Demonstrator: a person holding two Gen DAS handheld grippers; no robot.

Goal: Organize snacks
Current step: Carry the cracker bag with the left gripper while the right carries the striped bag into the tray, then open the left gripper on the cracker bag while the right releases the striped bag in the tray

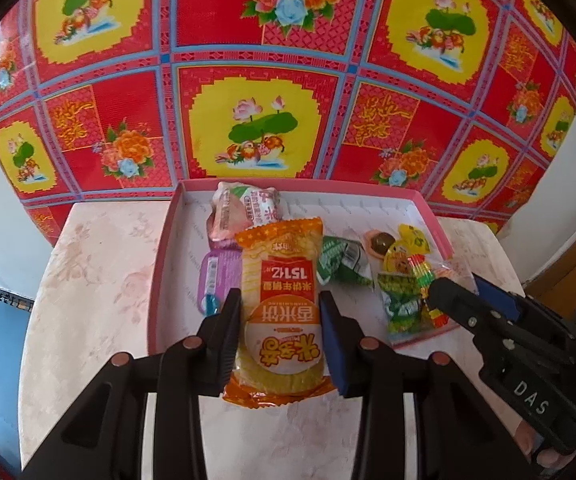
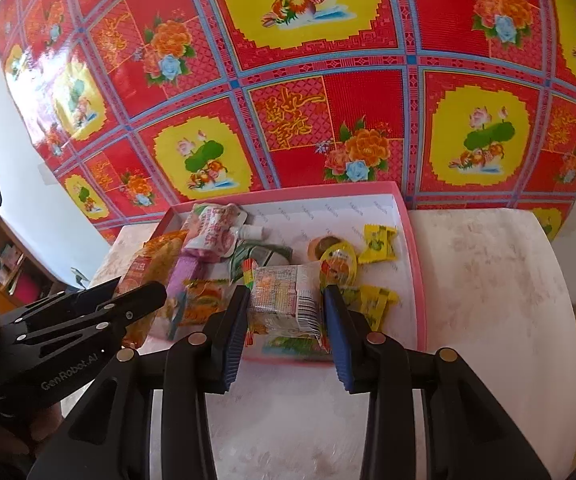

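Observation:
A pink-rimmed shallow box [image 1: 160,264] sits on the table and holds several snacks. My left gripper [image 1: 280,308] is shut on an orange rice-cracker pack [image 1: 280,304], held over the box's near left part. My right gripper [image 2: 286,300] is shut on a clear snack packet [image 2: 284,304] with a barcode, over the box's near edge [image 2: 288,360]. In the left wrist view the right gripper [image 1: 456,292] shows at the right, over green and red candies [image 1: 404,304]. The left gripper [image 2: 144,292] shows at the left in the right wrist view.
In the box lie a pink pouch [image 1: 244,212], a purple pack [image 1: 218,276], green packets [image 1: 344,260], jelly cups [image 2: 338,266] and yellow candies [image 2: 378,242]. The table [image 1: 100,280] has a pale marbled top. A red patterned sheet [image 1: 256,80] covers the wall behind.

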